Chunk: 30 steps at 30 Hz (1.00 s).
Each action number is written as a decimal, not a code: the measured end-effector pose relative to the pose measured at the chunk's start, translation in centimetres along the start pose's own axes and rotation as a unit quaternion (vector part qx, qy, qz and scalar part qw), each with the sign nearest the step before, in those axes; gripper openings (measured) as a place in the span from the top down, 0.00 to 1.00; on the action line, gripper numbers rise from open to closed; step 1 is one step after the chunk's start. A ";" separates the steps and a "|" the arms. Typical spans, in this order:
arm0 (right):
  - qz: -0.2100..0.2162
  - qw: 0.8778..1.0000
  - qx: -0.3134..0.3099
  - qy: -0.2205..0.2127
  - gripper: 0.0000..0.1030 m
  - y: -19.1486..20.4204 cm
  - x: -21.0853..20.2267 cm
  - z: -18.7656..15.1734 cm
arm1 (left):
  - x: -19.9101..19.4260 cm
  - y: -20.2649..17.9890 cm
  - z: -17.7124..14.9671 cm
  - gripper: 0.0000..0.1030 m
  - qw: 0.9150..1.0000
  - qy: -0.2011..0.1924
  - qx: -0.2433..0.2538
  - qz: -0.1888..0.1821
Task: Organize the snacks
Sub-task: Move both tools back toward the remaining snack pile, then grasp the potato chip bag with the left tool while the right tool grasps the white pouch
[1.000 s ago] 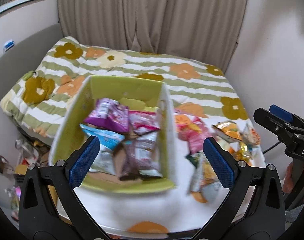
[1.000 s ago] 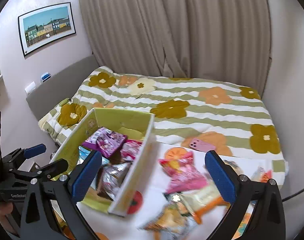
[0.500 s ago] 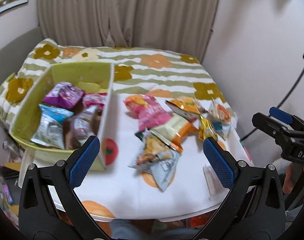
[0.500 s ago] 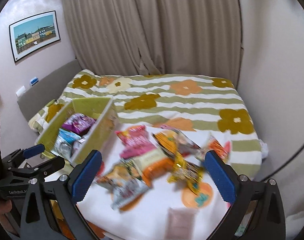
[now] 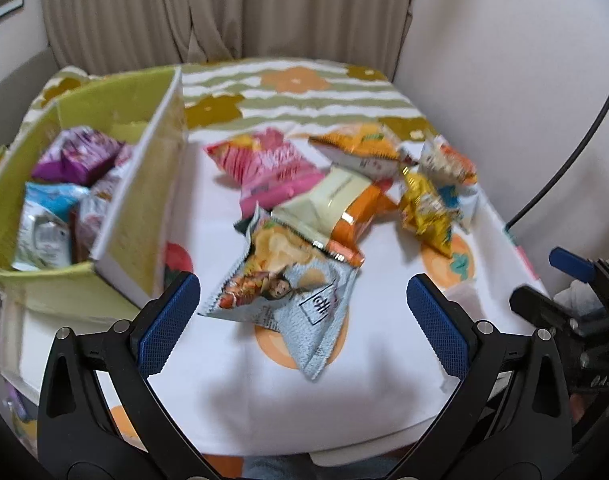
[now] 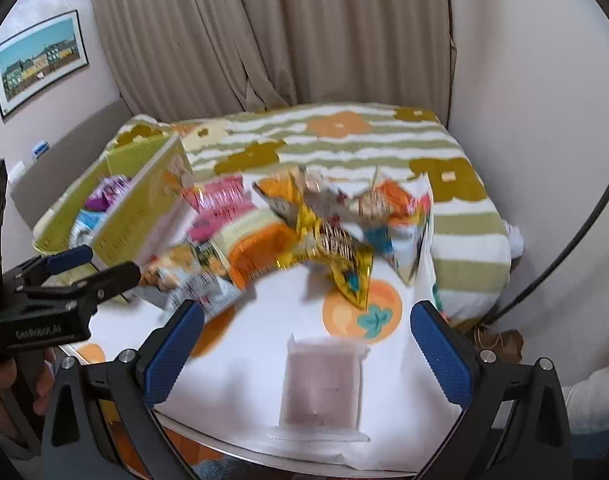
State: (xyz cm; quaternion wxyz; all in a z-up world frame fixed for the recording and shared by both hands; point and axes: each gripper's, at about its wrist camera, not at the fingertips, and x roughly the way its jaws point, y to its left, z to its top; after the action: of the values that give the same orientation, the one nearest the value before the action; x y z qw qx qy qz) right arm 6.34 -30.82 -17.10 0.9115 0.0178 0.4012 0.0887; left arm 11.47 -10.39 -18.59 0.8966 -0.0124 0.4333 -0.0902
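- On the left stands a green box [image 5: 104, 104] on the table [image 5: 304, 400]; inside it lie a purple packet [image 5: 78, 156] at the back and a light blue packet [image 5: 44, 220] nearer the front, close together
- The left gripper [image 5: 302, 322] hangs above the table with its jaws wide apart and nothing between them; its blue pads [image 5: 168, 320] touch no packet
- Just ahead of it lies a grey packet [image 5: 300, 312], flat on the white cloth with orange prints [image 6: 384, 432], beside the box wall
- Behind that one, a pink packet [image 5: 272, 168] and a cream and orange packet [image 5: 340, 204] overlap each other in a loose pile
- More to the right are an orange packet [image 5: 356, 148] and a gold packet [image 6: 340, 260], touching the pile
- Near the table edge a pale flat pouch [image 6: 322, 384] lies alone, apart from the pile
- The right gripper [image 6: 308, 354] hovers over this pouch, jaws spread wide, gripping nothing
- Behind the table is a bed with a flowered blanket [image 6: 344, 140]
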 end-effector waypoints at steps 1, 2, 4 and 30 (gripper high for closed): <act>-0.003 1.000 0.001 0.010 0.00 0.0 0.7 -0.6 | 0.6 0.2 -0.1 0.00 1.000 0.005 -0.001 -0.001; -0.005 1.000 0.002 0.016 0.00 0.0 1.2 -0.9 | 1.3 0.3 -0.2 0.00 1.000 0.010 -0.002 -0.002; -0.010 1.000 0.002 0.028 0.00 0.1 2.3 -2.0 | 2.9 0.7 -0.3 0.00 1.000 0.021 -0.005 -0.006; -0.043 0.995 -0.006 0.086 0.00 -0.4 7.3 -5.6 | 9.6 1.1 -0.5 0.23 0.996 0.084 0.028 -0.027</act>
State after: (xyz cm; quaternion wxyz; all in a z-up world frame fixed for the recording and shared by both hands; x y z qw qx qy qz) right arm 7.16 -30.12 -26.22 0.8768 -0.0126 0.4777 0.0532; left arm 17.03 -10.96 -26.46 0.8542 0.0081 0.5041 -0.1272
